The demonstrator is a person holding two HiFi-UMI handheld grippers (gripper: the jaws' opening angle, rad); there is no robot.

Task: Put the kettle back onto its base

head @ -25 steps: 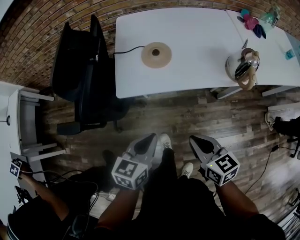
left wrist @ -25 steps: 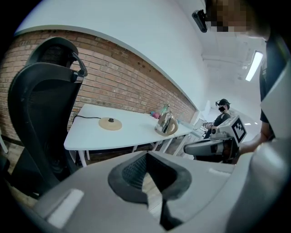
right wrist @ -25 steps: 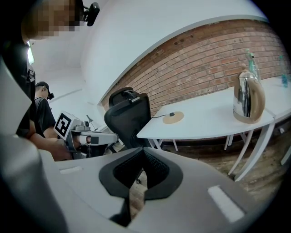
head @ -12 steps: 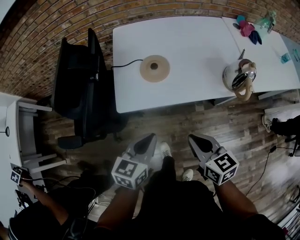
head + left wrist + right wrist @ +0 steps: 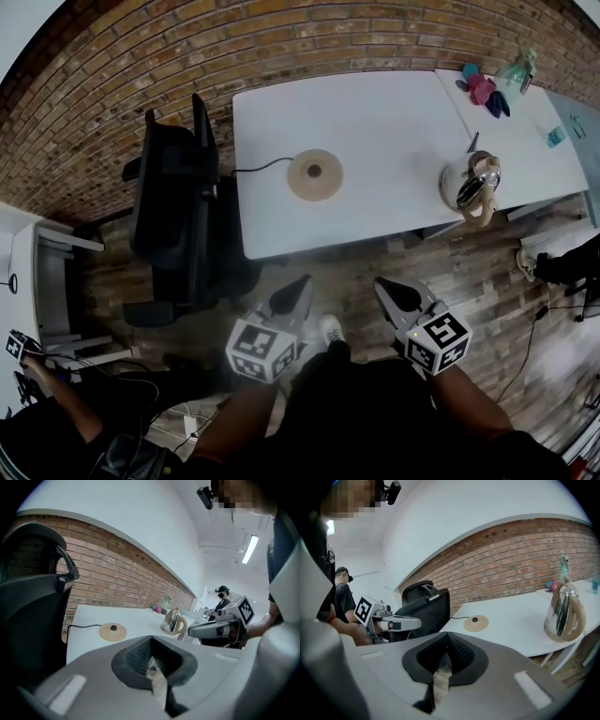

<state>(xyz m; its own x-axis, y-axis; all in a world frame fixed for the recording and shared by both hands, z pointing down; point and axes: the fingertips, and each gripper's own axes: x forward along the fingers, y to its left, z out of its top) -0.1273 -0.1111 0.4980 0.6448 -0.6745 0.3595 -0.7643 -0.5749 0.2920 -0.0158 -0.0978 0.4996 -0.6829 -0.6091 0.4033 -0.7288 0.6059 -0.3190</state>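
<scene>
1. The left gripper (image 5: 151,644) has its jaws pressed together with nothing between the dark pads. The right gripper (image 5: 447,640) is clenched the same way and is also empty. Both hang over the wooden floor (image 5: 375,251), on the near side of the base and well apart from it.
2. The base (image 5: 314,174) is a flat tan disc with a dark stud at its centre. It lies on the white table (image 5: 375,112), and its black cord (image 5: 255,170) runs off to its left.
3. The kettle (image 5: 472,186) stands upright well to the right of the base and closer to the table's front edge than the base is. Its tan handle (image 5: 480,219) is turned toward the person. Nothing touches it, so the task looks barely begun and the step in hand is the approach.
4. The right gripper is on the kettle's side of the base, so it seems the natural one to reach with. Its jaws should part before they arrive, then close squarely across the upright stretch of the handle so that the kettle does not swing.
5. The carry goes leftward toward the base. It is best done by lifting straight up, keeping the body level, and lowering it centred over the stud, since an off-centre landing would probably leave it tilted.
6. The left gripper could steady the base, which looks light enough to slide.
7. A black chair (image 5: 173,216) stands left of the base, clear of that path.
</scene>
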